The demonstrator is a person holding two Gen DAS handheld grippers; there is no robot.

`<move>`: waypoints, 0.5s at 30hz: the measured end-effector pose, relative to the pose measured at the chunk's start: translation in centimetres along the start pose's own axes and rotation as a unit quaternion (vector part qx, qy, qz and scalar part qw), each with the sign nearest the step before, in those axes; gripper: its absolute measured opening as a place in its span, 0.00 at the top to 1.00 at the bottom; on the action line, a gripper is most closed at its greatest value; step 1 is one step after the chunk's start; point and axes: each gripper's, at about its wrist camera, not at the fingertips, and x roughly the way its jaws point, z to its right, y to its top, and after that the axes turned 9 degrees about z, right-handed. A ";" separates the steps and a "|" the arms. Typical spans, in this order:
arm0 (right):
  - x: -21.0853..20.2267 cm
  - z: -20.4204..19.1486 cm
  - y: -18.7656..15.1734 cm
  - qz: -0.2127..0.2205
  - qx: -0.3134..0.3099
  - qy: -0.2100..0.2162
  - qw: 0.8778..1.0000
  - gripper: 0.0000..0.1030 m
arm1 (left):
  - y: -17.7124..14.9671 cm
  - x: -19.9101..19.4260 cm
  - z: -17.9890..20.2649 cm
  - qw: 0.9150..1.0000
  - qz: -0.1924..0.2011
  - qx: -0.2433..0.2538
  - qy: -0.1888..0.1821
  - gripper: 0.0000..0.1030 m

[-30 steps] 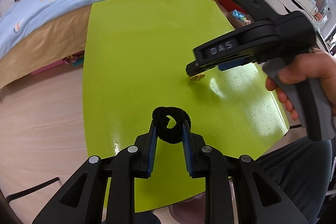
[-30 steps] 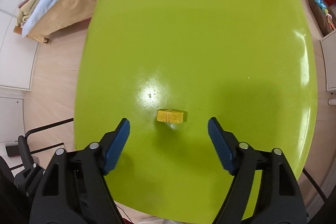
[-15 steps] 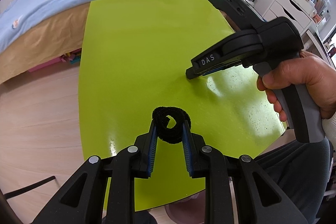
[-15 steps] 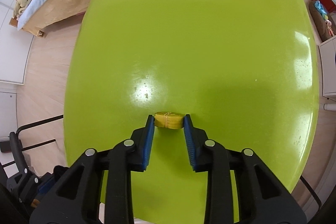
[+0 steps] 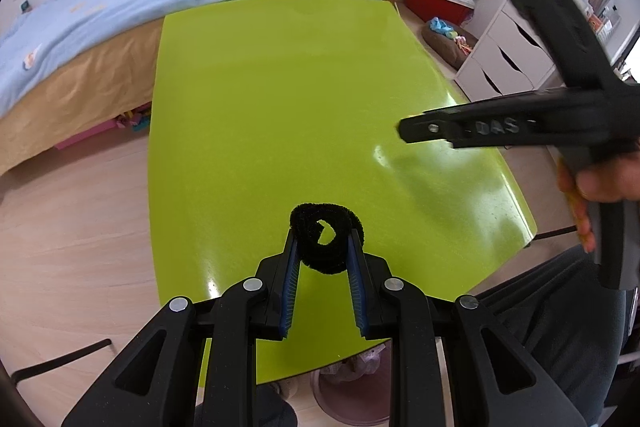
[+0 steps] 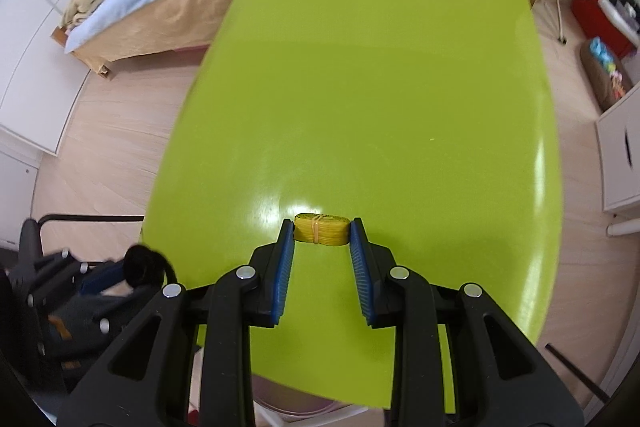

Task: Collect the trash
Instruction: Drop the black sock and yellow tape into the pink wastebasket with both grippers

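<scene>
Holding trash in both: left gripper [image 5: 323,247] clamps black velcro loop [image 5: 327,237], right gripper [image 6: 322,231] clamps yellow bundle [image 6: 321,228] above table [image 6: 380,99]. Next: find bin, drop both.

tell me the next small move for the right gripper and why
Probably carry it off the table toward wherever trash goes; no bin is in view. The right gripper is shut on the yellow bundle, the left gripper holds the black loop, and the green table looks bare.
</scene>
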 end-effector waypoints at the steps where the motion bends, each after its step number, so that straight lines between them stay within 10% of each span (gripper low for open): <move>1: -1.0 -0.2 -0.4 0.010 -0.006 0.001 1.000 0.73 | 0.0 -0.2 0.1 1.000 0.002 0.002 0.001 0.78; 15: -11.0 -2.0 -7.3 0.100 -0.063 -0.004 0.993 0.73 | -1.8 -5.6 2.8 0.999 0.040 0.027 -0.007 0.78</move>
